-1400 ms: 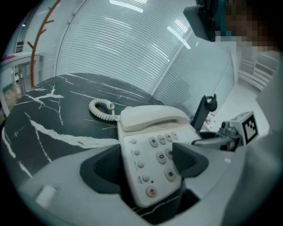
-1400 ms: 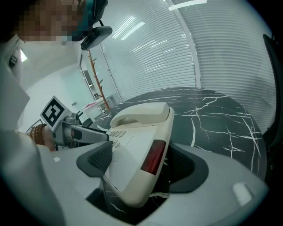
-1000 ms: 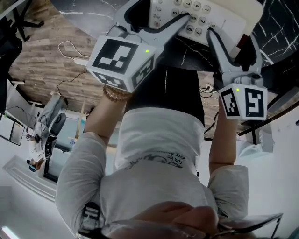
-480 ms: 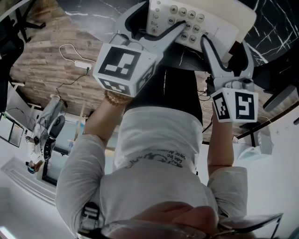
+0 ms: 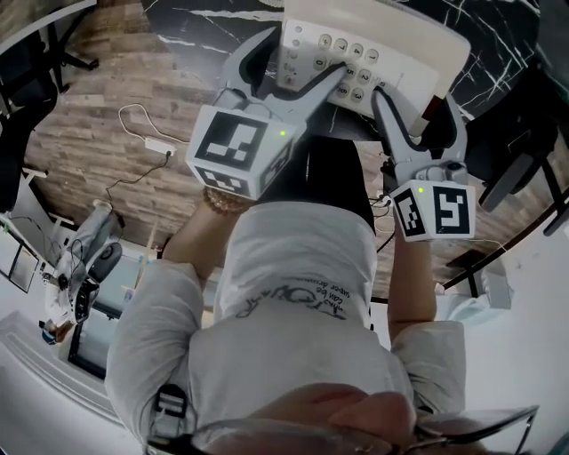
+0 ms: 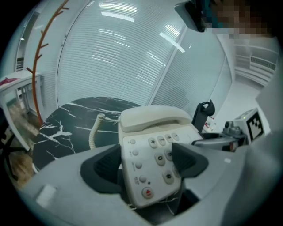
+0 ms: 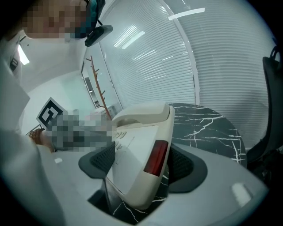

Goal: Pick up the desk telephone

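1. The phone [image 5: 373,53] is at the near edge of the black counter [image 5: 204,18] with white veins, directly in front of the person, and both claws hold it.
2. The left claw [image 5: 302,58] is clenched on the left part of the phone. In the left gripper view, one pad of this claw [image 6: 146,163] presses the left side wall of the phone [image 6: 150,145] and the other pad lies over the keys.
3. The right claw [image 5: 415,96] grasps the right part. In the right gripper view, the pads of this claw [image 7: 142,162] sit on both sides of the phone [image 7: 137,145], one on the top face and one against the side with the red panel [image 7: 154,156].
4. The handset [image 6: 152,117] rests in its cradle at the far end, and the coiled cord [image 6: 93,132] lies on the counter [image 6: 66,128] to the left.
5. A red button [image 6: 147,193] is at the near corner of the keypad.
6. In the right gripper view the phone looks tilted, with dark marble [image 7: 212,128] visible under its near corner; I cannot tell if the underside touches the counter.
7. The marker cubes [image 5: 240,149] of both claws point toward the person, above a wooden floor [image 5: 116,98].
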Tool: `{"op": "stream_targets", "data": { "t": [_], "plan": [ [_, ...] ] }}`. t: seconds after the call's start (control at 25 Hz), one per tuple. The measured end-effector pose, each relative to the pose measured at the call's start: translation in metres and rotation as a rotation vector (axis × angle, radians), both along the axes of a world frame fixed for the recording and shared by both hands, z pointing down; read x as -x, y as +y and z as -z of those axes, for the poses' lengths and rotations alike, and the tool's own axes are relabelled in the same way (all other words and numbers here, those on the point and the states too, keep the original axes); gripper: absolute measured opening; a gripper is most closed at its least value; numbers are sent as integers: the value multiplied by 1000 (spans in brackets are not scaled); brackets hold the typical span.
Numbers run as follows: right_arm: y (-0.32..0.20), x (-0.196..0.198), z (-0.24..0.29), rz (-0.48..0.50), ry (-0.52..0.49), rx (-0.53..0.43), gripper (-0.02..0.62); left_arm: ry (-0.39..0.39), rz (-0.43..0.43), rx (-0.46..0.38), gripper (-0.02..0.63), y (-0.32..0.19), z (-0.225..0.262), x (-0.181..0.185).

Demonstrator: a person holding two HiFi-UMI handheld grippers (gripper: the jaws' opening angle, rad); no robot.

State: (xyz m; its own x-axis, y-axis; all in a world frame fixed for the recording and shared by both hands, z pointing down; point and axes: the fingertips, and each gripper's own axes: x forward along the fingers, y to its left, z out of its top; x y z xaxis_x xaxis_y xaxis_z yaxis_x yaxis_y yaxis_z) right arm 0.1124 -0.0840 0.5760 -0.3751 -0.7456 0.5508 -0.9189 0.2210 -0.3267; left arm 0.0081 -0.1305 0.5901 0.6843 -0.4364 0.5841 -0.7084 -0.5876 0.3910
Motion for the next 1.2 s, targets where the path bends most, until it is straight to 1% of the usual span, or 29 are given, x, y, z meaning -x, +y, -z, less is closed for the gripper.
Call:
{"op": "stream_targets", "data": {
  "t": [0.6, 0.76, 1.04, 1.2],
  "plan": [
    [-13, -5, 154, -25, -4, -140, 357, 22, 27, -141, 365, -15, 161, -4],
    [-13, -5, 191, -19, 3, -182, 357, 28, 39, -168, 365, -15, 197, -3],
    [-16, -2, 246, -29, -2, -246, 357, 49, 56, -239, 365, -21, 258, -1],
    [-12, -5, 280, -37, 11, -310, 356, 74, 69, -290, 365, -16, 292, -4]
  ]
}}
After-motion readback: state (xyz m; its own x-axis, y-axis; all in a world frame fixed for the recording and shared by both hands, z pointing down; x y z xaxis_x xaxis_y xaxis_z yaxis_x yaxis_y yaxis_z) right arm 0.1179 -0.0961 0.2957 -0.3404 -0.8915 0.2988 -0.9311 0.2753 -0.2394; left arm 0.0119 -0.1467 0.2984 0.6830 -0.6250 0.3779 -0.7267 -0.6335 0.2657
